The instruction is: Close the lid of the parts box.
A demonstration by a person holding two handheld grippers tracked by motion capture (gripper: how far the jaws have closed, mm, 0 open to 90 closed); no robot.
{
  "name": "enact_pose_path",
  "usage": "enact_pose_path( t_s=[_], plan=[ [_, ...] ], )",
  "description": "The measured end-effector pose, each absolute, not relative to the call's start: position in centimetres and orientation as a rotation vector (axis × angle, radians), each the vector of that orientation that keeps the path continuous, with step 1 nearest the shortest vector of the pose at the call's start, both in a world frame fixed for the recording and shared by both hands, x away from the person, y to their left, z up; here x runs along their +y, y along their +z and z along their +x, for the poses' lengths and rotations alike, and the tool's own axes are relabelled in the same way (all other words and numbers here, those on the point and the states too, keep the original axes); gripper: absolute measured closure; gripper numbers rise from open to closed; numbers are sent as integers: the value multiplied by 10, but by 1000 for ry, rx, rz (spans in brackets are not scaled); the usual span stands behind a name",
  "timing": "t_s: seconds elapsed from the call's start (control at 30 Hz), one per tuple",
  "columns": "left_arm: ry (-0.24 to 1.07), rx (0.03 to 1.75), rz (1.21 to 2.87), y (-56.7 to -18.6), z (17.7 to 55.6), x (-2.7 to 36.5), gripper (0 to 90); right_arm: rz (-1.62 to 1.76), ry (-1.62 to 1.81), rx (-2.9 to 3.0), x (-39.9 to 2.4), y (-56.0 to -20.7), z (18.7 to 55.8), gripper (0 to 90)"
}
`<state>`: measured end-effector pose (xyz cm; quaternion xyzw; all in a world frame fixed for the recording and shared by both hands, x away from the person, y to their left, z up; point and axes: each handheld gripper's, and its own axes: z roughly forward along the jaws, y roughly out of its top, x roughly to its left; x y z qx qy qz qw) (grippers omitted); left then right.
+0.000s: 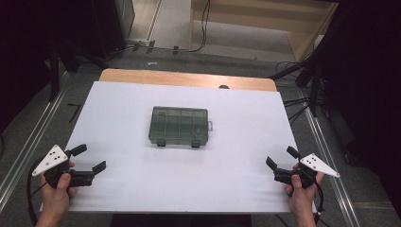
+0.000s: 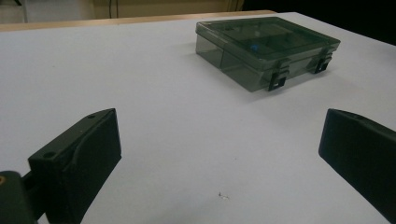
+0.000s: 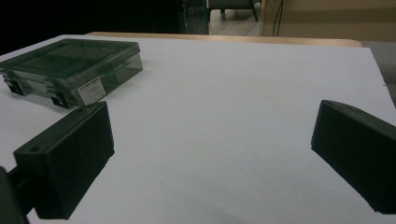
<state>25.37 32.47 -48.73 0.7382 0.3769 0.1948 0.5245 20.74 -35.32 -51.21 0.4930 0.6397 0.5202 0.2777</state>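
1. Left gripper [image 1: 90,158]: matte black plastic, two blocky jaws spread wide, nothing between them. Held low over the near-left part of the table. A flat grey three-cornered plate sits on top.
2. Right gripper [image 1: 279,158]: same build, jaws likewise released and empty, held over the near-right edge.
3. Work surface: smooth white rectangular sheet [image 1: 123,189] laid over a light wooden tabletop [image 1: 189,78], whose rounded far edge shows beyond the sheet.
4. Smoky translucent grey plastic compartment box [image 1: 179,125]: flat, rectangular, lid down. It lies near the centre of the sheet, well apart from both grippers.
5. Box details: inner dividers show through the lid; two dark clasps [image 2: 279,77] on the near long side; a small white label [image 3: 91,91] on one short wall.
6. Left gripper view: a small blue item [image 2: 254,47] shows inside one compartment; shape not resolvable.
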Motion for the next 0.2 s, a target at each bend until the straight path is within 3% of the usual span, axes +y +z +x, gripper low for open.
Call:
enact_pose_path(
  t_s=[0.2],
  plan=[
    [467, 910, 1763, -488, 255, 325, 0, 1331, 1399, 1717, -353, -512, 207, 0]
  ],
)
